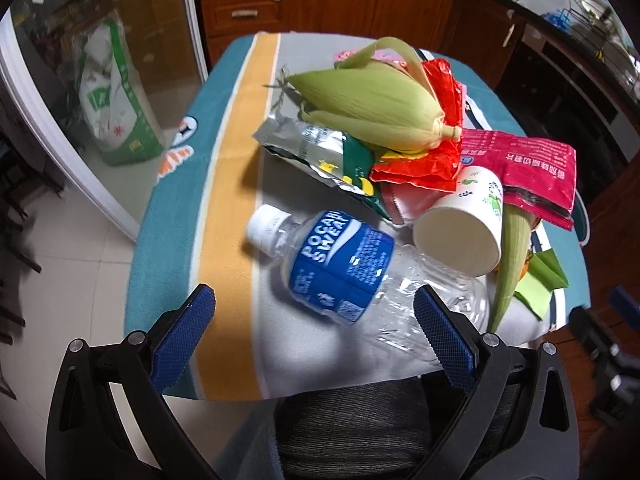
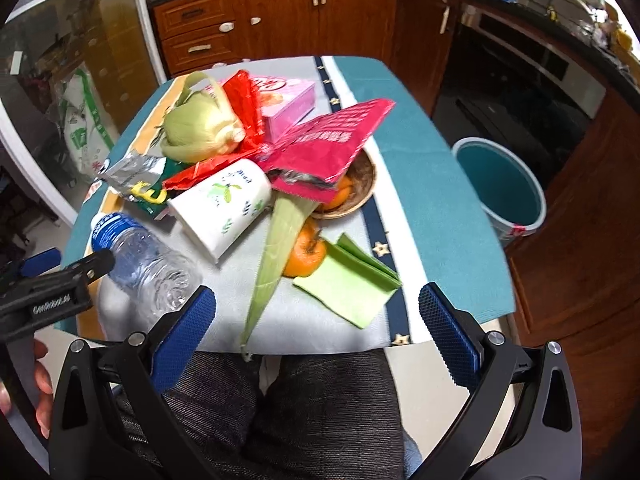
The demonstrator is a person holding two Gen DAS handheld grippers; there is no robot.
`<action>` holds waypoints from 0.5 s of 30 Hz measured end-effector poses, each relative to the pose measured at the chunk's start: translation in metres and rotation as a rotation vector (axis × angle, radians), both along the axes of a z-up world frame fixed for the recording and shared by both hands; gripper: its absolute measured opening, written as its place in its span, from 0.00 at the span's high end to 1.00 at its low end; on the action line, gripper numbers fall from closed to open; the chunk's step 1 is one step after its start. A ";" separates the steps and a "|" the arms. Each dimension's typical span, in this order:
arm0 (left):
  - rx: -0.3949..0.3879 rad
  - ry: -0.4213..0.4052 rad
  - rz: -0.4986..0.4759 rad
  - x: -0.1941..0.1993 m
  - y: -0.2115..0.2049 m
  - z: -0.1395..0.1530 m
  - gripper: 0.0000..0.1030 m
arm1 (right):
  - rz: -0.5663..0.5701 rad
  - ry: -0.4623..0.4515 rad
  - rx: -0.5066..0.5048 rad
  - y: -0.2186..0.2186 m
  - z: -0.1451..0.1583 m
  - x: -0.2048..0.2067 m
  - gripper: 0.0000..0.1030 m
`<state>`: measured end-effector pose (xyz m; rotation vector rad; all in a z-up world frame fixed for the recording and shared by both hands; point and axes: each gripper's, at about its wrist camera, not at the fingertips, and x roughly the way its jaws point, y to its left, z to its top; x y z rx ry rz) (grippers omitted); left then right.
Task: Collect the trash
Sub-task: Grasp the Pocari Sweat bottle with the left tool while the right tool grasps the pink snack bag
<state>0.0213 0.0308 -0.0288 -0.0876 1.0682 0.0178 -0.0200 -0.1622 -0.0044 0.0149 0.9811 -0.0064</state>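
Observation:
A pile of trash lies on the table [image 1: 232, 160]: a clear Pocari Sweat bottle [image 1: 340, 264] on its side, a white paper cup [image 1: 464, 220] tipped over, corn husks [image 1: 372, 100], red wrappers [image 1: 520, 168] and a silver-green snack bag [image 1: 308, 148]. My left gripper [image 1: 314, 320] is open just in front of the bottle, its right finger beside the bottle's clear base. My right gripper [image 2: 316, 320] is open and empty near the table's front edge, in front of a green folded napkin [image 2: 344, 280] and a long husk [image 2: 272, 248]. The bottle [image 2: 148, 264] and cup [image 2: 224, 208] also show there.
A teal bin [image 2: 500, 188] stands on the floor right of the table. A wooden bowl [image 2: 360, 188] with oranges, a loose orange [image 2: 306, 254] and a pink box [image 2: 288, 104] sit on the table. Wooden cabinets [image 2: 280, 16] stand behind. My lap is below the front edge.

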 end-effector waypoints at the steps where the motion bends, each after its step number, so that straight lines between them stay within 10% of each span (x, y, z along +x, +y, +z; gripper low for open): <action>1: -0.012 0.012 -0.008 0.002 -0.003 0.001 0.04 | 0.006 0.004 -0.002 0.001 -0.001 0.001 0.05; 15: 0.055 0.085 0.040 0.025 -0.014 -0.024 0.03 | 0.081 0.043 0.042 0.006 -0.007 0.031 0.05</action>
